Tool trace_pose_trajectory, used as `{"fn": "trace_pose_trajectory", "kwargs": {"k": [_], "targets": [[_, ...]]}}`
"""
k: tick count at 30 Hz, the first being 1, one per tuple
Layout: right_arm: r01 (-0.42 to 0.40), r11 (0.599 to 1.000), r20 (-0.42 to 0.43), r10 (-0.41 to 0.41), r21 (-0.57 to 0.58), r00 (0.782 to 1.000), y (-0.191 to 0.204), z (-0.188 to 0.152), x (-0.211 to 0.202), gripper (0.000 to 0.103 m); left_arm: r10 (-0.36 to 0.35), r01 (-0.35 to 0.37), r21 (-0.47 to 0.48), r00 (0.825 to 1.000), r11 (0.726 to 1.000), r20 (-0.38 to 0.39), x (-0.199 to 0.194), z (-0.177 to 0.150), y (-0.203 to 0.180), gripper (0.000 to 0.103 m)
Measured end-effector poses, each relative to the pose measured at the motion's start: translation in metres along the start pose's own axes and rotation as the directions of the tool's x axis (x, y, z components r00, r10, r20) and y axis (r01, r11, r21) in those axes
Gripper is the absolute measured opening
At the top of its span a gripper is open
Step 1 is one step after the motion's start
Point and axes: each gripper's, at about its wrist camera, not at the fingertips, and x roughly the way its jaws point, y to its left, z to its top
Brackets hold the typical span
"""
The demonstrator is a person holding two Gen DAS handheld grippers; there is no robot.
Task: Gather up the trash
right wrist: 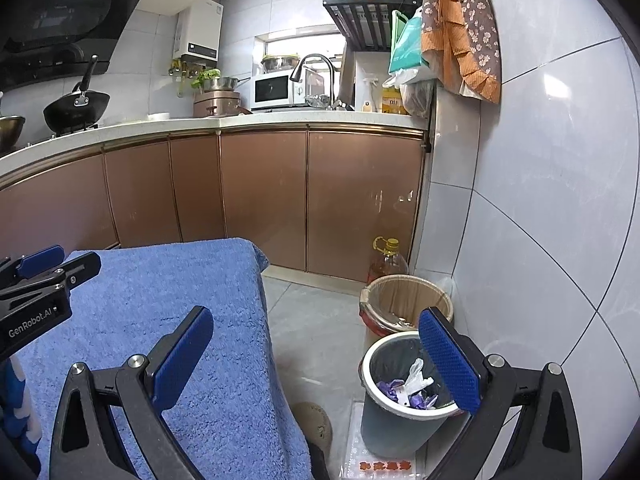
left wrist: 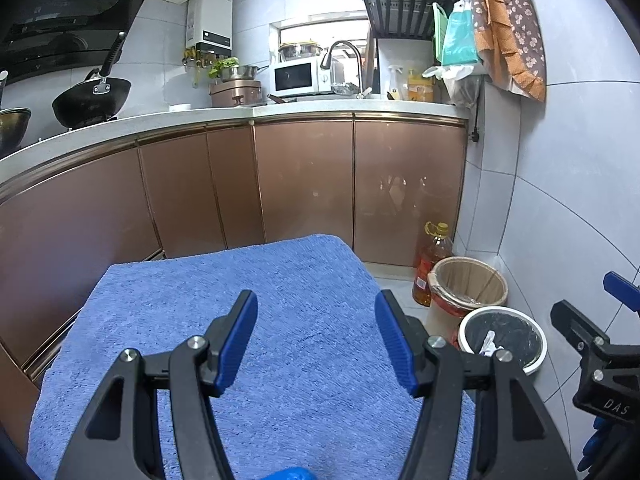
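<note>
Both grippers, left (left wrist: 316,340) & right (right wrist: 316,360), are hanging spread wide, holding nothing. Trash is sitting in the gray bin (right wrist: 400,424), prob. dropped there.

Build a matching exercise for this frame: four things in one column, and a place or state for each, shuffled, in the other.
Things:
1. wok
2. oil bottle
3. blue towel
4. grey bin

Places or states:
A. holds white and purple scraps
B. spread over the surface below both grippers
C. on the stove, handle pointing up
D. on the floor by the cabinet corner, behind the tan-lined bin

Pairs: 1-C, 2-D, 3-B, 4-A. Both the left gripper and the right gripper have their fingers apart, holding nothing.
</note>
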Motion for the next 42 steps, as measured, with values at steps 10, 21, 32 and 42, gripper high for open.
{"fn": "trace_pose_trajectory", "kwargs": {"k": [10, 21, 32, 42], "targets": [[-0.023, 1.0, 0.025, 0.023, 0.015, 0.999, 0.0, 0.002, -0.009, 0.103, 0.021, -0.021, 0.012, 1.0, 1.0, 0.022, -0.012, 0.003, 0.001, 0.059], [-0.046, 0.998, 0.058, 0.044, 0.031, 0.997, -0.003, 0.006, -0.02, 0.103, 0.029, -0.03, 0.024, 0.999, 0.999, 0.044, -0.028, 0.007, 0.002, 0.059], [-0.056, 0.998, 0.064, 0.054, 0.032, 0.996, -0.003, 0.006, -0.025, 0.103, 0.038, -0.039, 0.029, 0.998, 0.999, 0.047, -0.034, 0.007, 0.004, 0.059], [-0.056, 0.998, 0.032, 0.055, 0.039, 0.998, -0.009, 0.001, -0.014, 0.103, 0.019, -0.019, 0.052, 1.0, 0.998, 0.007, -0.02, -0.001, -0.001, 0.059]]}}
